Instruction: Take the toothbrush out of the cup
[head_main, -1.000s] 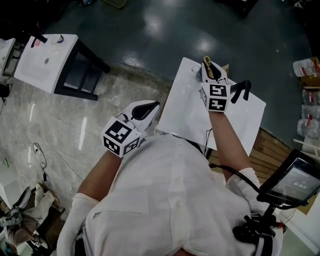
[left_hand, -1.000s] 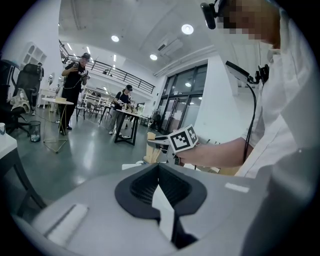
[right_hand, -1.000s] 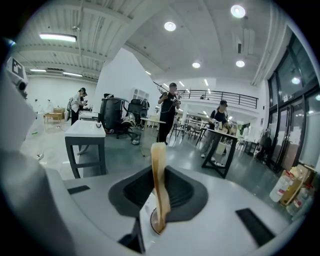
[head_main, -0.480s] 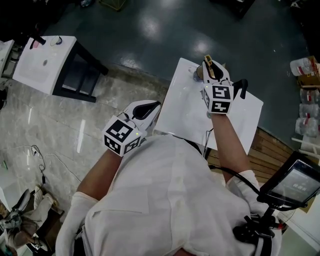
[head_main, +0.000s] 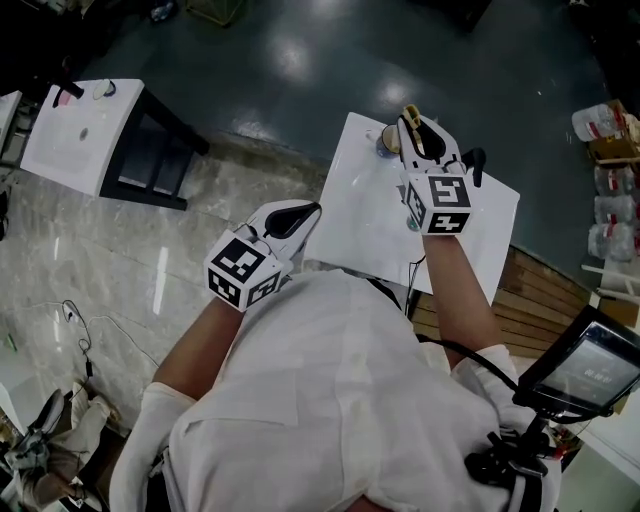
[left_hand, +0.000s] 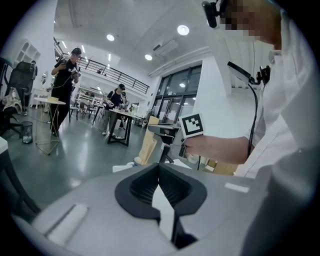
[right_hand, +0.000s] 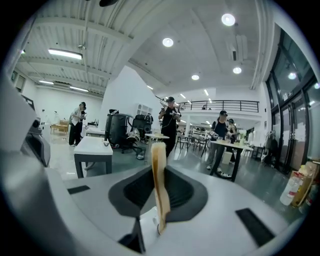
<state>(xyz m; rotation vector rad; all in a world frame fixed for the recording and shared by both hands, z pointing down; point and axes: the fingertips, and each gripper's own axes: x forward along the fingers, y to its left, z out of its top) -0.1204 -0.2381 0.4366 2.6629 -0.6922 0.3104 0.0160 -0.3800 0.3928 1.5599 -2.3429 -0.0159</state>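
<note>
While right gripper (head_main: 416, 132) pinches toothbrush (right_hand: 159, 186) above table's (head_main: 482, 228) far edge, left gripper (head_main: 303, 211) fingers meet, empty.

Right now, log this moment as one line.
right gripper: shut on wooden toothbrush | left gripper: shut, empty | cup: on white table | toothbrush clear of cup: cannot tell

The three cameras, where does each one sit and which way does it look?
Head view: on the person's head, looking steeply down at the white table; shows the shirt, both arms, the left gripper, and the right gripper holding the toothbrush.
Left gripper view: on the left gripper, looking along its shut jaws; shows the right arm and shirt.
Right gripper view: on the right gripper, looking past the clamped toothbrush into the hall; no body shows.
Shared: head and left gripper views both show the right gripper's marker cube.
</note>
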